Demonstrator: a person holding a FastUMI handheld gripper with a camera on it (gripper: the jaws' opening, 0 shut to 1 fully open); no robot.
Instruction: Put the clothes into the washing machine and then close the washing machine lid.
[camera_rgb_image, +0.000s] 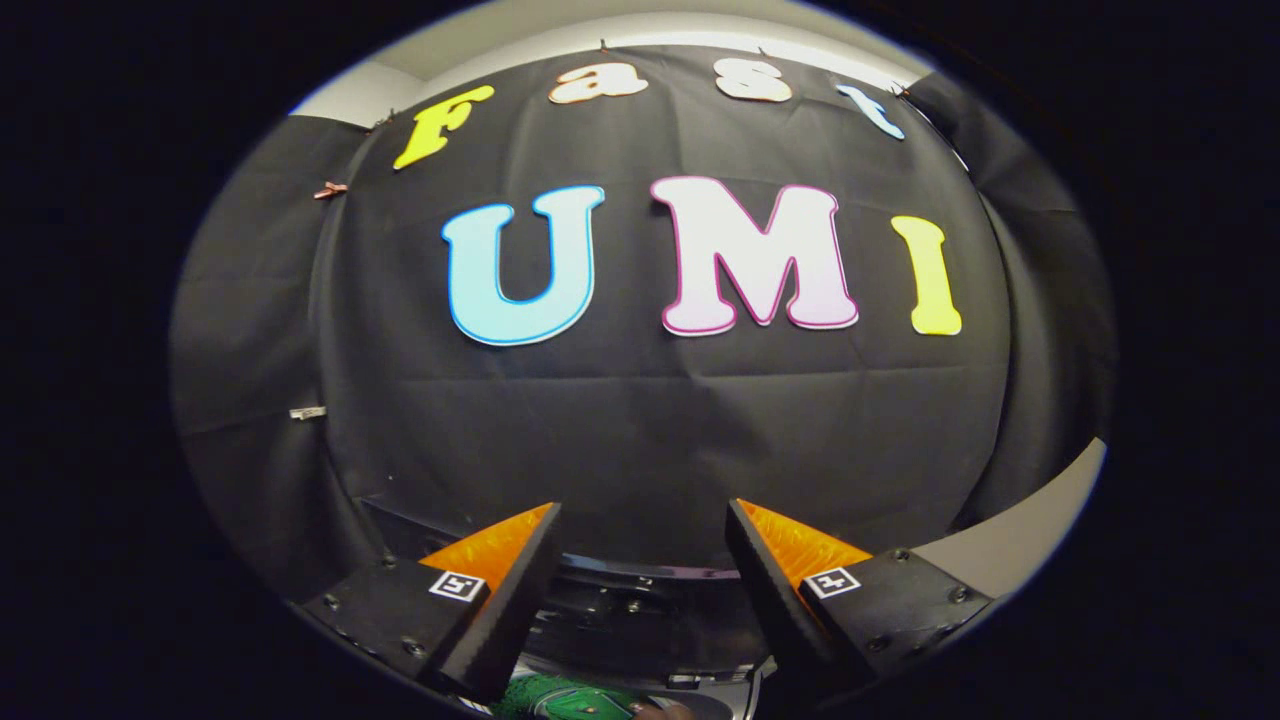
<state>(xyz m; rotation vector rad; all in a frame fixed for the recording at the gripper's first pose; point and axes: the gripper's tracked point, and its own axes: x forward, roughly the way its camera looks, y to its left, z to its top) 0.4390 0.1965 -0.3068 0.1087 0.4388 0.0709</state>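
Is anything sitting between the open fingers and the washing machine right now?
Nothing visible does. The gripper is open with its fingers apart and empty, aimed at the black cloth wall. Just beyond and below them a dark curved machine edge shows, with a bit of green patterned material lower down; whether that is the clothes cannot be told.

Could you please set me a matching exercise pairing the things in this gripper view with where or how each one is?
Things:
1. claw
2. black cloth
3. green patterned item
4. dark curved rim

Places or states:
A. hangs as the backdrop beyond the fingers
B. just ahead of the fingers, below the cloth
C. open, gripping nothing
D. low between the finger bases, partly hidden

Pairs: 1-C, 2-A, 3-D, 4-B
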